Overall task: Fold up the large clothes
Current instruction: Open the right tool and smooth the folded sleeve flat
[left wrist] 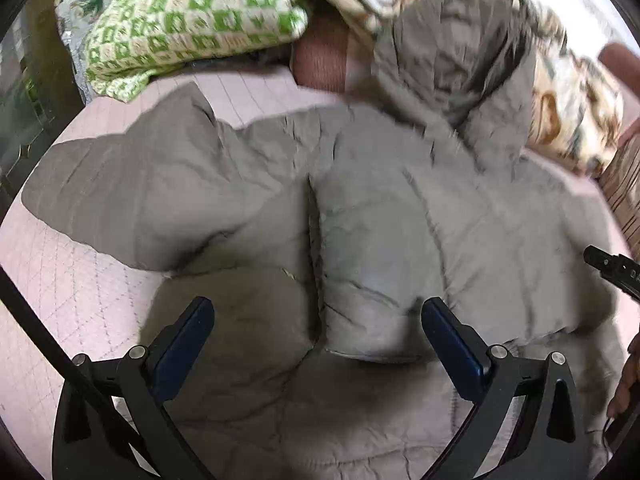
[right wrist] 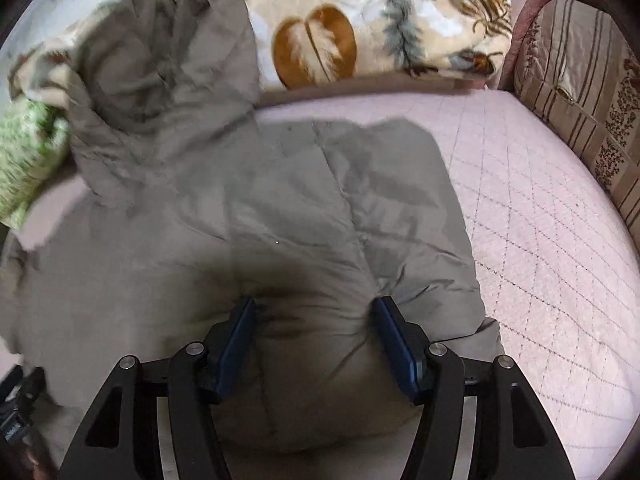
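Note:
A large grey puffy jacket (left wrist: 360, 208) lies spread on a pink quilted bed (left wrist: 60, 280), a sleeve reaching left and its hood toward the far pillows. My left gripper (left wrist: 318, 312) is open, hovering over the jacket's lower front by the zipper line, holding nothing. In the right wrist view the jacket (right wrist: 280, 200) fills the middle. My right gripper (right wrist: 314, 308) has its blue pads pressed into a bunched fold of the jacket's padded edge, gripping it. The right gripper's tip (left wrist: 612, 268) shows at the right edge of the left wrist view.
A green-and-white checked blanket (left wrist: 192, 20) sits at the far left of the bed. A cream leaf-patterned blanket (right wrist: 380, 20) lies along the far side. A striped cushion (right wrist: 580, 100) stands at the right. Bare pink quilt (right wrist: 540, 240) lies right of the jacket.

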A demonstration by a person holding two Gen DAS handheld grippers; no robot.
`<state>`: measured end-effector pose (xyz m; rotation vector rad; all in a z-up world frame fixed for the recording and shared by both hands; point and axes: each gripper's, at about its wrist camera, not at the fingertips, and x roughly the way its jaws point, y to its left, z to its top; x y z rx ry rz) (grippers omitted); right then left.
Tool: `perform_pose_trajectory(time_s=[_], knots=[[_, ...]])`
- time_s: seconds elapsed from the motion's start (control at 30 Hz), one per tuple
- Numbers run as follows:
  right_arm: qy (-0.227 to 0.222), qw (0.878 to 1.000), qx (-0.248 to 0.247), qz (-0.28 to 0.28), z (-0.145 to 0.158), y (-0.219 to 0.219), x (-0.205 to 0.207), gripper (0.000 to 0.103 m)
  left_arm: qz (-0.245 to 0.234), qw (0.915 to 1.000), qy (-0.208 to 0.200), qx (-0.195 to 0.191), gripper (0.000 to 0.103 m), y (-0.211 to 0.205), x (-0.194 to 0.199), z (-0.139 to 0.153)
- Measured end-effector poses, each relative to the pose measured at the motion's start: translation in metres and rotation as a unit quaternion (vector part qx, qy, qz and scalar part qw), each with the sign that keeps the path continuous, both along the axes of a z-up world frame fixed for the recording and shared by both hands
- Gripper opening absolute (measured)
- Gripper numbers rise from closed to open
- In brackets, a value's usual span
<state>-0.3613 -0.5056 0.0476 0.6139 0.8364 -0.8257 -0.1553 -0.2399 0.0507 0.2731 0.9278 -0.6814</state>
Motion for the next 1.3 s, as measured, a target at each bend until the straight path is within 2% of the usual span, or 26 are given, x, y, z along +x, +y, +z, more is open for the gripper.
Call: perform_pose_trajectory(time_s=[0.07,0.1,0.2,0.33,0.43,0.5,0.6,0.67,0.77,0.83,0.97,1.17,1.3], knots=[[-0.030,0.999,-0.019,0.021,0.022,0.013,0.003,0.068,0.005,0.9998,-0.011,-0.015,0.103,0.008,-0.001,0.010],[-0.030,0.999,-0.030,0.028,0.028,0.019,0.005,0.071,0.005,0.9998,-0.015,-0.015,0.103,0.009,0.000,0.012],[-0.029,0.996,-0.045,0.068,0.034,0.046,0.022,0.072,0.007,0.9997,-0.025,0.000,0.103,0.013,0.001,0.012],[0.027,0.992,-0.045,0.111,0.009,0.065,0.053,0.073,0.018,0.9997,-0.014,0.008,0.103,0.015,0.009,0.005],[0.063,0.990,-0.041,0.120,-0.016,0.071,0.063,0.075,0.010,0.9998,-0.012,0.014,0.103,0.013,0.008,0.001],[0.059,0.990,-0.038,0.120,-0.009,0.073,0.061,0.075,0.004,0.9997,-0.018,0.019,0.103,0.010,0.003,0.002],[0.000,0.993,-0.019,0.116,0.017,0.077,0.046,0.075,-0.007,0.9994,-0.028,0.020,0.103,0.007,-0.003,0.005],[-0.023,0.993,-0.013,0.112,0.032,0.086,0.034,0.075,-0.014,0.9990,-0.037,0.020,0.103,0.006,-0.007,0.008],[-0.047,0.992,-0.010,0.116,0.050,0.110,0.013,0.077,-0.017,0.9981,-0.050,0.030,0.103,0.006,-0.011,0.008],[-0.055,0.991,-0.004,0.120,0.052,0.122,0.001,0.081,-0.021,0.9980,-0.048,0.037,0.103,0.006,-0.013,0.005],[-0.047,0.991,0.028,0.122,0.036,0.139,-0.019,0.081,-0.032,0.9968,-0.045,0.058,0.103,0.003,-0.017,-0.004],[-0.036,0.990,0.054,0.125,0.018,0.143,-0.020,0.081,-0.043,0.9943,-0.070,0.068,0.103,0.001,-0.026,-0.006],[-0.001,0.991,0.032,0.128,0.007,0.138,-0.009,0.081,-0.041,0.9953,-0.068,0.055,0.103,0.005,-0.025,-0.003]])
